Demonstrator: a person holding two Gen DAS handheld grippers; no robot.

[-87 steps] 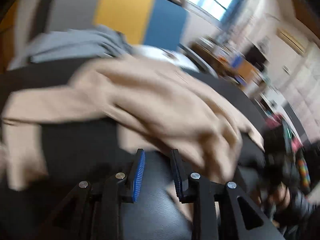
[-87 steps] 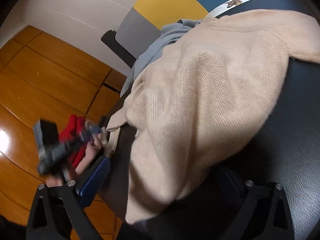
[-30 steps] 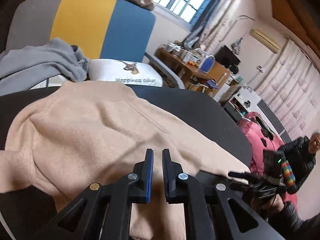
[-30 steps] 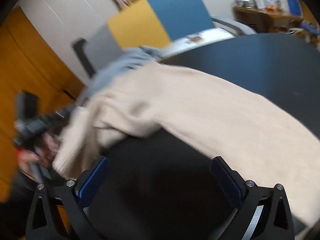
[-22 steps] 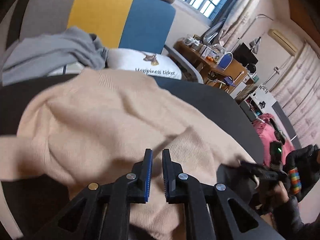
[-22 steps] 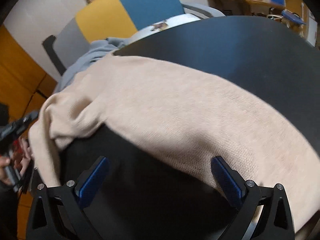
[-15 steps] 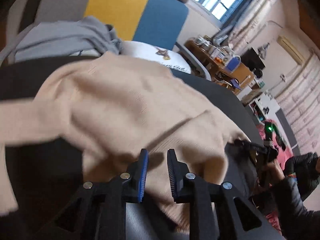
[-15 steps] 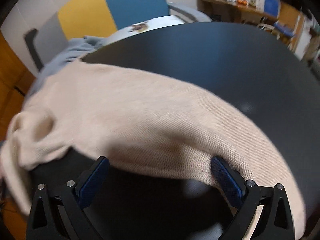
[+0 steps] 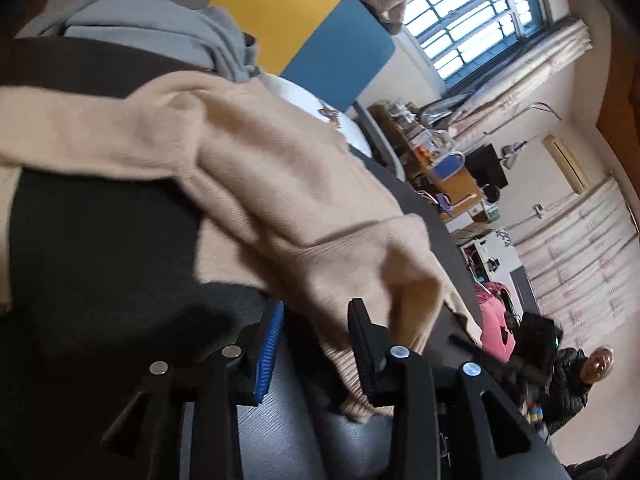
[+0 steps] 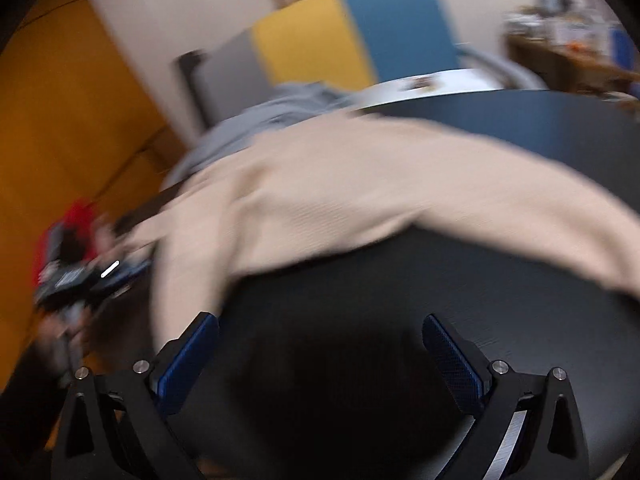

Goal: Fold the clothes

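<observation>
A beige knit sweater (image 9: 280, 184) lies rumpled across the black round table (image 9: 100, 240); it also shows in the right wrist view (image 10: 360, 196), blurred by motion. My left gripper (image 9: 316, 320) is open at the sweater's near hem, and a fold of hem hangs between its fingers. My right gripper (image 10: 320, 340) is wide open and empty above bare table (image 10: 400, 320), just in front of the sweater's edge. The left gripper (image 10: 80, 276) and the hand holding it appear blurred at the left of the right wrist view.
A grey garment (image 9: 152, 36) and a white printed one (image 9: 316, 104) lie at the table's far side. A chair with a yellow and blue back (image 9: 304, 36) stands behind. A cluttered desk (image 9: 444, 168) and a seated person (image 9: 580, 380) are at the right.
My left gripper has opened from nearly shut and tilted, with the sweater hem now between its fingers. The sweater has bunched further. My right gripper stayed wide open and swung left.
</observation>
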